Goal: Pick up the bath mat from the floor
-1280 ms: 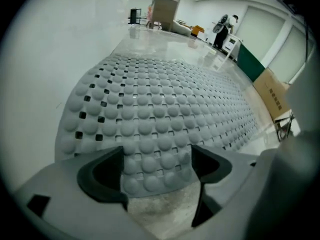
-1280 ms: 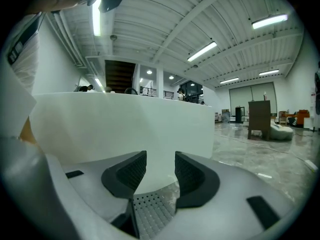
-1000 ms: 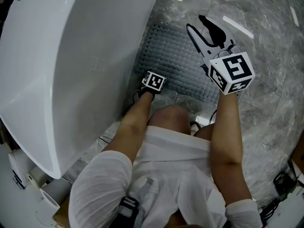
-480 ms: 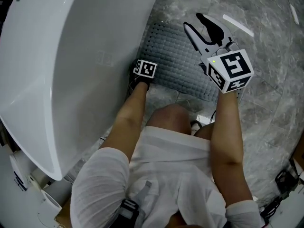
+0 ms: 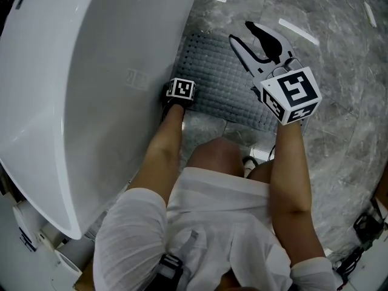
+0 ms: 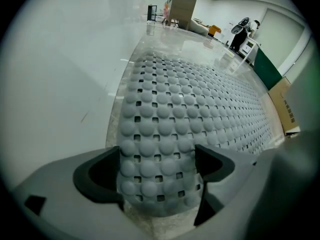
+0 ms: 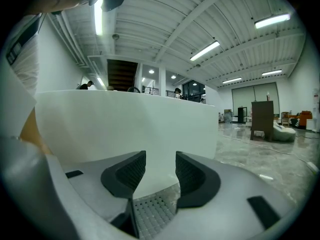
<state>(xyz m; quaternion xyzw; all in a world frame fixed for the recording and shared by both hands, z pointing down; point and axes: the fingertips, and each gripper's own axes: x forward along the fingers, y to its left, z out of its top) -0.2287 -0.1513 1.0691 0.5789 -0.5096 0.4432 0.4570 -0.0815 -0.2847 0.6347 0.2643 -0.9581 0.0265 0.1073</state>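
Note:
The grey bath mat point(image 5: 221, 71), studded with round bumps and small holes, lies flat on the marble floor against the tub. My left gripper point(image 6: 157, 170) is low at the mat's near left corner; its marker cube point(image 5: 180, 90) hides the jaws in the head view. In the left gripper view the mat's corner point(image 6: 160, 149) lies between the jaws, which are opening wide. My right gripper point(image 5: 242, 32) hovers above the mat's right part, jaws partly apart with nothing between them. The right gripper view looks toward the tub, with a strip of mat point(image 7: 150, 211) below the pads point(image 7: 131, 173).
The white bathtub point(image 5: 91, 77) fills the left and curves right beside the left gripper. Grey marble floor point(image 5: 339, 90) spreads to the right of the mat. The person's knees and white clothing point(image 5: 224, 205) sit just behind the mat's near edge. Cables point(image 5: 364, 229) lie at the lower right.
The left gripper has slid forward and left, from the floor near the knee to the mat's corner by the tub. The right gripper has drifted slightly left above the mat.

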